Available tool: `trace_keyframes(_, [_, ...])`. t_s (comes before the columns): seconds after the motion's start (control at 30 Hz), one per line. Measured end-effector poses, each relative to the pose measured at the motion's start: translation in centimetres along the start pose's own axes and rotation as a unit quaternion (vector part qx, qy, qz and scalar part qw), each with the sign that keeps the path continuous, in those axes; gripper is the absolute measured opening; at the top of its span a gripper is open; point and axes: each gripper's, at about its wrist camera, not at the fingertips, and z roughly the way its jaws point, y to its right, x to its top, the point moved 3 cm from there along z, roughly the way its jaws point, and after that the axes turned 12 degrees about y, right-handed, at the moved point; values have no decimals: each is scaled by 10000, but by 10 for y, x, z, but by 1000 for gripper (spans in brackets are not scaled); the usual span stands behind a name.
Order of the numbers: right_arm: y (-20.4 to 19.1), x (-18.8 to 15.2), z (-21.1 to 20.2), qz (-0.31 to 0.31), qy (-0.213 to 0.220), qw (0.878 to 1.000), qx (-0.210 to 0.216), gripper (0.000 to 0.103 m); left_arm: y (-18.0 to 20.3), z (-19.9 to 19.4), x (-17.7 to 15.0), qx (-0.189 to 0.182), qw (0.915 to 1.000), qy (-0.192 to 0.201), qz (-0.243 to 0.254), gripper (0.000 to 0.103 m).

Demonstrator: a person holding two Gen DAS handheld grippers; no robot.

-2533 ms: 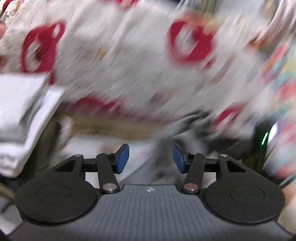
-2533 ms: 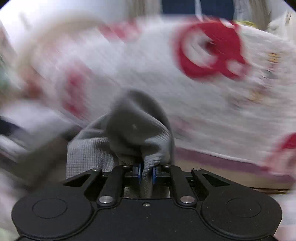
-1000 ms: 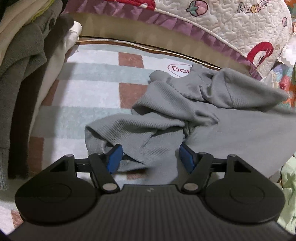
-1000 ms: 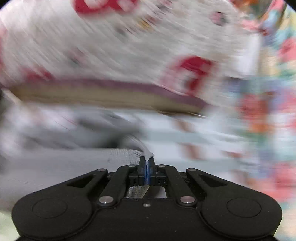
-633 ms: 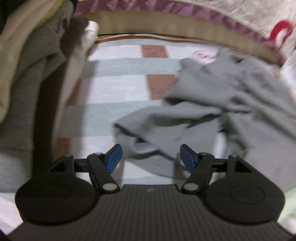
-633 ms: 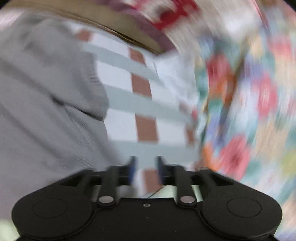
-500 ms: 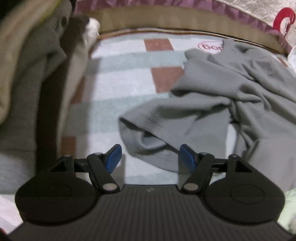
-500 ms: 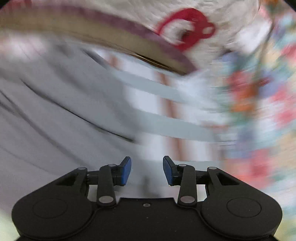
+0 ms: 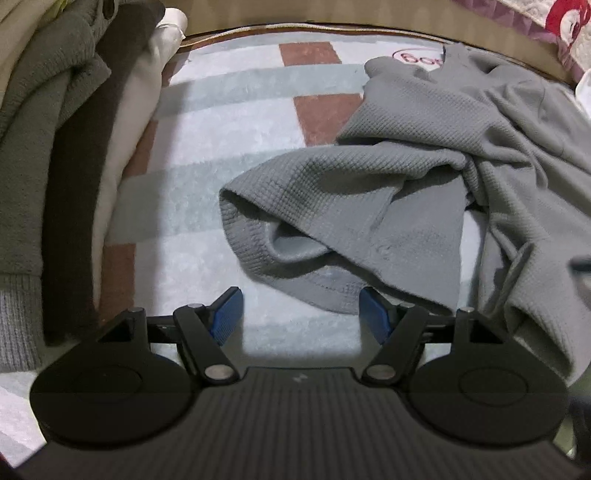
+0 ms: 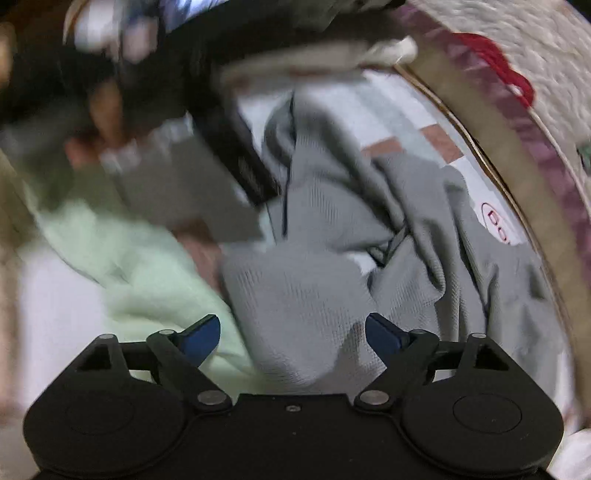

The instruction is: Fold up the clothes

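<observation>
- Left gripper (image 9: 301, 315) points steeply down, its blue pads spread wide with nothing pinched; only pale rug shows in the gap, and the hem of the grey garment (image 9: 388, 199) lies just beyond the pad tips, closest to the right-hand pad.
- Right gripper (image 10: 291, 338) hangs over the same garment, and its jaws are opening; grey cloth lies under the gap, but neither pad presses on it.
- Just beside the grey garment, on the near left of the right wrist view, lies a pale green cloth (image 10: 147, 273), partly under the left-hand pad.
- Grey garment, a waffle-knit piece, lies crumpled on the checked rug (image 9: 207, 122); a sleeve or leg opening gapes toward the left gripper, and the rest bunches in folds away to the right in the left wrist view.
- Left of the garment, well apart from it across bare rug, stands a pile of clothes (image 9: 55, 129): olive knit, a dark brown layer and cream cloth.
- Beyond the garment, partly tucked under its far edge, the rug carries a red oval label (image 9: 417, 57).
- Past that runs a tan border (image 9: 369, 31), and behind it a quilted cover (image 10: 517, 62) with a purple edge and red prints.
- Far left of the garment in the right wrist view, a blurred dark shape crosses toward it; I cannot tell what it is.
</observation>
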Motion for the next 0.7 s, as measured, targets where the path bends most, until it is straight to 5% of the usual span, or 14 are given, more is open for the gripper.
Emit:
trace_keyframes(0.03, [5, -5, 3, 55, -7, 10000, -48, 53, -1, 1, 0, -12, 10000, 10, -49, 69])
trace_keyframes(0.07, [15, -9, 1, 351, 7, 9993, -122, 9, -2, 1, 0, -4, 10000, 44, -61, 69])
trace_keyframes(0.1, [34, -17, -9, 850, 126, 9961, -191, 3, -3, 0, 1, 3, 9999, 81, -77, 69])
trace_keyframes(0.2, [92, -37, -70, 2225, 969, 9685, -559, 2, -5, -4, 5, 39, 9996, 240, -160, 69])
trace_keyframes(0.23, [109, -46, -93, 2381, 1100, 9599, -988, 2, -5, -4, 6, 186, 9992, 316, -127, 70])
trace_keyframes(0.33, [157, -79, -145, 2406, 969, 9354, -2401, 3, -6, -5, 8, 613, 9968, 514, 72, 70])
trace_keyframes(0.43, [190, -120, -179, 2860, 879, 8991, -3196, 3, -7, -9, 12, 437, 9970, 633, -77, 70])
trace_keyframes(0.53, [197, -151, -188, 3230, 897, 8781, -3413, 3, 0, -15, 14, 139, 9964, 824, -123, 70])
trace_keyframes(0.7, [208, -165, -166, 3771, 992, 8604, -3282, 3, 27, -20, 16, -362, 9928, 1122, 204, 79])
